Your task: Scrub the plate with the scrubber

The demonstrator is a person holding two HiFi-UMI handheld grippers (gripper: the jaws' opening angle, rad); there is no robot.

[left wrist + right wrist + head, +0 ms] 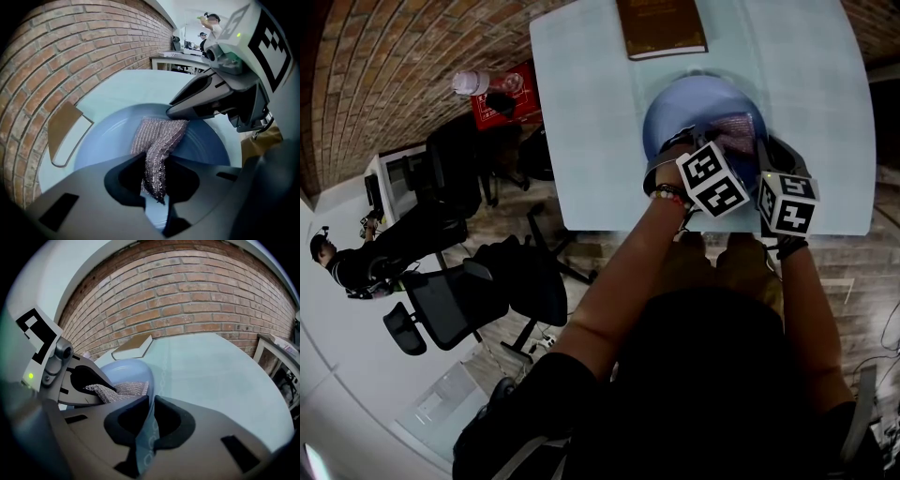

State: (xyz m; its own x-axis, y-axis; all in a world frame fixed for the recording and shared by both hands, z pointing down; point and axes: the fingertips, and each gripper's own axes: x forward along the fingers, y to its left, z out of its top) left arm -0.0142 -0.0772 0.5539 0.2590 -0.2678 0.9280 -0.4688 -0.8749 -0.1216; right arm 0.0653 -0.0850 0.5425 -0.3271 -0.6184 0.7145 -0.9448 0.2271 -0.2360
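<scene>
Right now my left gripper [153, 180] has its two jaws pinched shut on a silvery-pink, woven metallic mesh scrubber [159, 133]. The near end of the scrubber is squeezed into a narrow fold between the dark pads, and the rest fans out flat onto the face of a round blue plate [108, 136]. The plate sits on a pale blue-green table [122, 89], near the edge closest to me.

My right gripper [150, 413] is closed too, its jaws clamped on the plate's rim at my right side, with the thin blue edge running up between the pads. In the left gripper view, the right gripper's tip lies at the far corner of the scrubber, touching it or just above it; I cannot tell which. From the head view both grippers sit side by side over the near part of the plate, close together.

A brown hardcover book [661, 26] lies flat at the far end of the table, apart from the plate. A red brick wall [187, 301] rises beyond the table.
</scene>
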